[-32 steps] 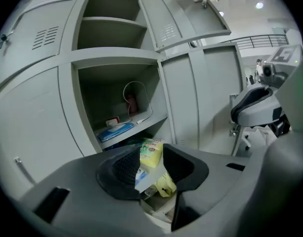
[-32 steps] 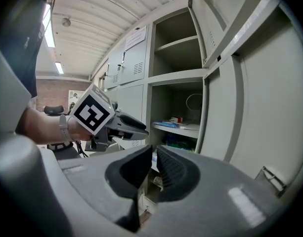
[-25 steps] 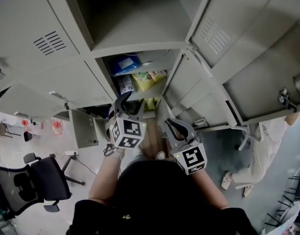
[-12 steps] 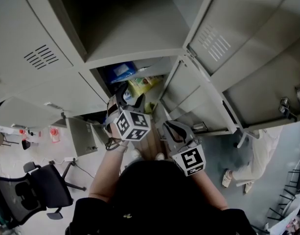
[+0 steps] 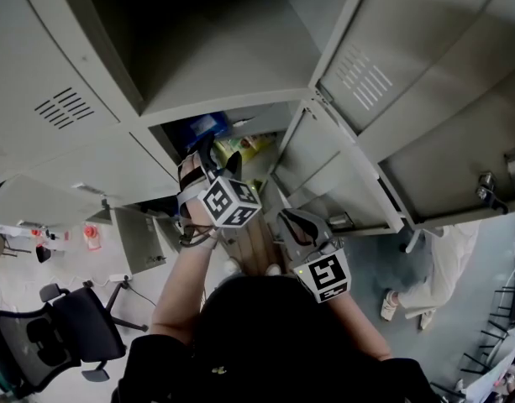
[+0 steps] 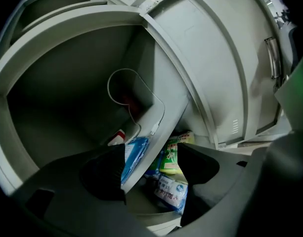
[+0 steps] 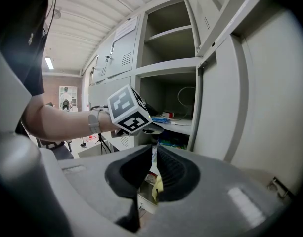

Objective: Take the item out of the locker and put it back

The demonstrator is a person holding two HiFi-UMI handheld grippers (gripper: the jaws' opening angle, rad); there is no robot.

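The open grey locker compartment (image 5: 240, 116) holds a blue packet (image 5: 202, 127) on its shelf and a yellow-green packet (image 5: 244, 145) lower down. Looking along the left gripper, I see the blue packet (image 6: 134, 154) on the shelf edge, the yellow-green packet (image 6: 171, 157) and a blue-and-white packet (image 6: 171, 191) below. My left gripper (image 5: 217, 159) reaches into the compartment mouth. Its jaws (image 6: 151, 154) have just been opening and stand wide, with nothing pressed between them. My right gripper (image 5: 295, 221) hangs back below the door, shut and empty (image 7: 153, 154).
The locker door (image 5: 324, 166) stands open at the right of the compartment. A white cable (image 6: 136, 102) and a small red-and-white box (image 6: 117, 137) lie on the shelf. An office chair (image 5: 55, 342) stands at lower left; a person in white (image 5: 442, 259) is at right.
My left gripper has moved up the head view toward the compartment, rolled, and its jaws have spread wider. The right gripper has stayed put.
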